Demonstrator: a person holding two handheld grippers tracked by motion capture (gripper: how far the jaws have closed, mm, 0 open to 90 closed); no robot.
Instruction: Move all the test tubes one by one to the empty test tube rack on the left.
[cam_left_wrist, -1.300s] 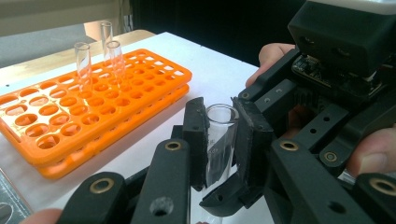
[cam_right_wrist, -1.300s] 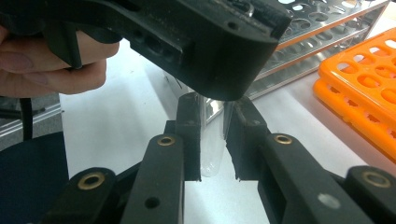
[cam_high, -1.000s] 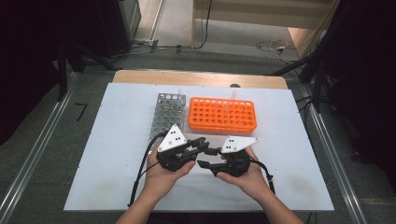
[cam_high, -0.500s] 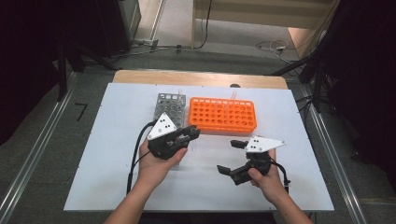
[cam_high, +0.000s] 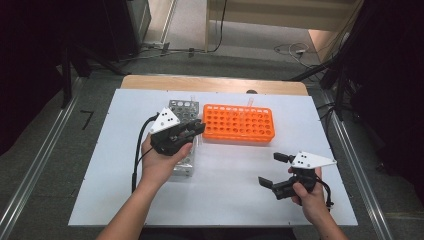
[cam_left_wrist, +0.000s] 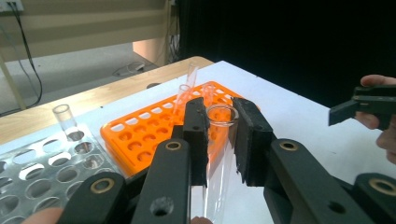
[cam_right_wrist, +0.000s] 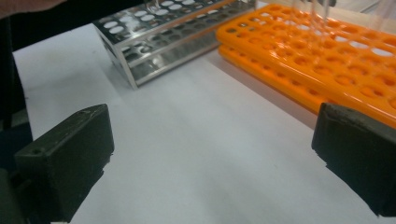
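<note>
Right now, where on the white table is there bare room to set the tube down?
Bare: the strip between the orange rack and the right gripper, and the table's left margin beside the metal rack. Crowded: the racks' junction, where the left gripper holds the glass tube.

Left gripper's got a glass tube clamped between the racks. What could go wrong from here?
1. The left gripper pinches a clear tube near its open rim; thin glass may slip or crack.
2. The tube sits tilted in the jaws, so lowering it into the orange rack may catch a hole's edge.
3. Tubes already standing in the orange rack and the metal rack lie close by; a swing could knock them.
</note>
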